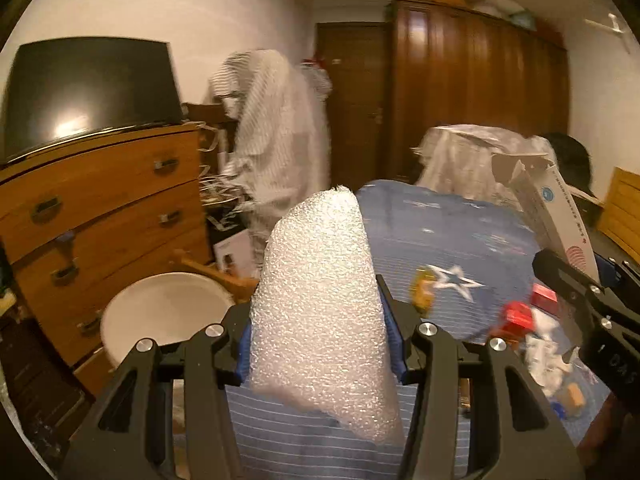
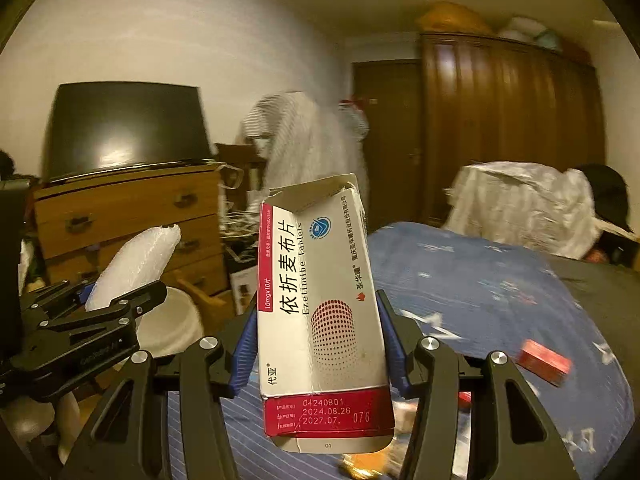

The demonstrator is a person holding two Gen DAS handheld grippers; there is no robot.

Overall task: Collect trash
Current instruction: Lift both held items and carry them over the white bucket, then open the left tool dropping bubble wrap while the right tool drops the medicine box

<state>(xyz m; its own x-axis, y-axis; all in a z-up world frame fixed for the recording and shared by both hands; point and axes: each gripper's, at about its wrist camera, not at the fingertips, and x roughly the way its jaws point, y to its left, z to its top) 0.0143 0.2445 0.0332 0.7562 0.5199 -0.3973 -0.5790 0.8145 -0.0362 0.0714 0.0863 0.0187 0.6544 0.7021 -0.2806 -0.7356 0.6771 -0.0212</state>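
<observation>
A piece of white foam wrap [image 1: 316, 280] stands up between the pads of my left gripper [image 1: 318, 312], which is shut on it. In the right wrist view my right gripper [image 2: 318, 320] is shut on a white and red medicine box [image 2: 320, 312] with a torn-open top. Both grippers hang side by side over the near edge of a bed with a blue cover [image 1: 460, 232]. A white bin [image 1: 160, 316] sits on the floor to the lower left, below the left gripper [image 2: 120, 300]. On the bed lie a small red box [image 2: 544, 360], a yellow wrapper [image 1: 424, 288] and crumpled white paper [image 1: 548, 344].
A wooden dresser [image 1: 100, 208] with a dark TV [image 1: 88, 88] on top stands at the left, close behind the bin. Striped clothes [image 1: 280, 132] hang beyond it. A dark wardrobe [image 1: 480, 80] and a door fill the back wall. A white plastic-covered heap [image 1: 472, 160] sits at the bed's far end.
</observation>
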